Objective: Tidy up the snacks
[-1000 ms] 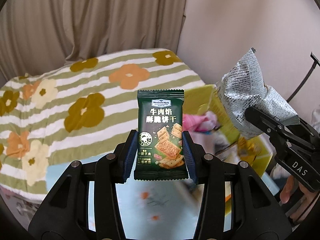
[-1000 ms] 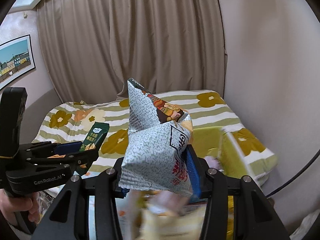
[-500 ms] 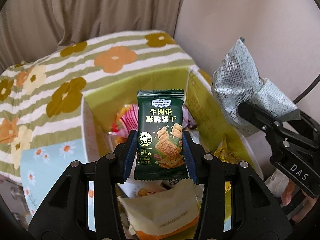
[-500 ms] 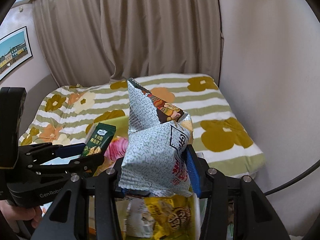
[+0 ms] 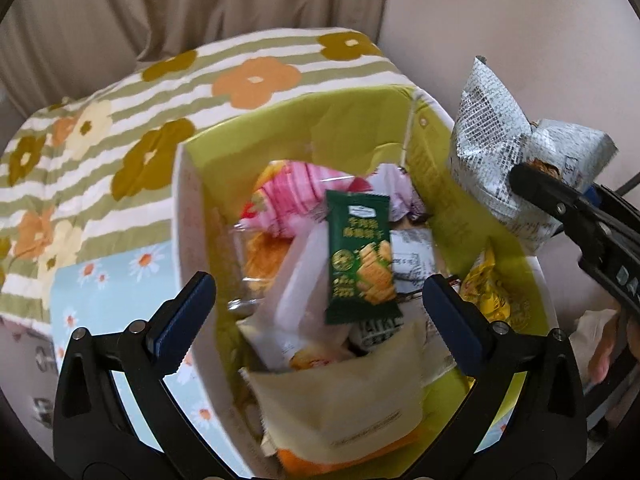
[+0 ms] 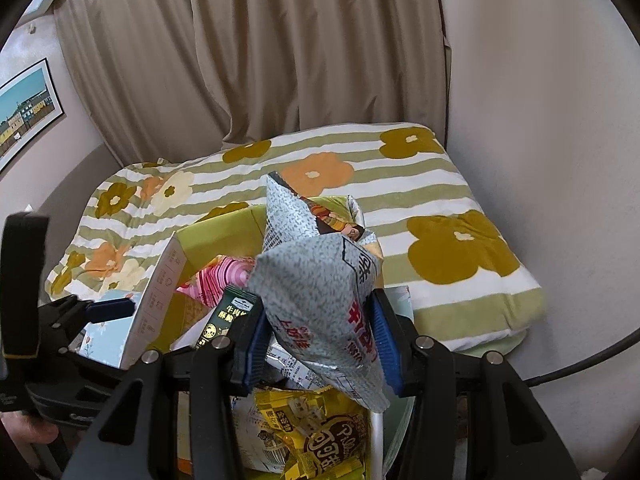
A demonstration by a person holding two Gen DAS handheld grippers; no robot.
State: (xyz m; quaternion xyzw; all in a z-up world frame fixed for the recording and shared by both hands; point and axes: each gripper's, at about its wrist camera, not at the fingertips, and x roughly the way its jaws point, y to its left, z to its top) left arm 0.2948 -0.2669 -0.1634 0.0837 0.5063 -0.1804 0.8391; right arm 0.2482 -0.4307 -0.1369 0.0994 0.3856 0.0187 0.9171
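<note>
Dark green foil cracker packet (image 5: 360,260), half a second ago clamped in the left tool (image 5: 320,300), now lies free atop the snacks in the lime-green open box (image 5: 348,120); that tool gapes wide, empty. Right tool (image 6: 318,344) grips a grey crumpled snack bag (image 6: 320,280), undeposited. Box stands against a flower-striped bed (image 6: 440,208); beige curtains (image 6: 260,48) behind.

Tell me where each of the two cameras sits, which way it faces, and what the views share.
Left wrist: on the left gripper, open, looking down into the green box of snacks with the green cracker packet between its fingers.
Right wrist: on the right gripper, facing the bed and curtain, shut on the grey snack bag.
Shared: box, cracker packet, grey bag, bed; each shows the other gripper.
</note>
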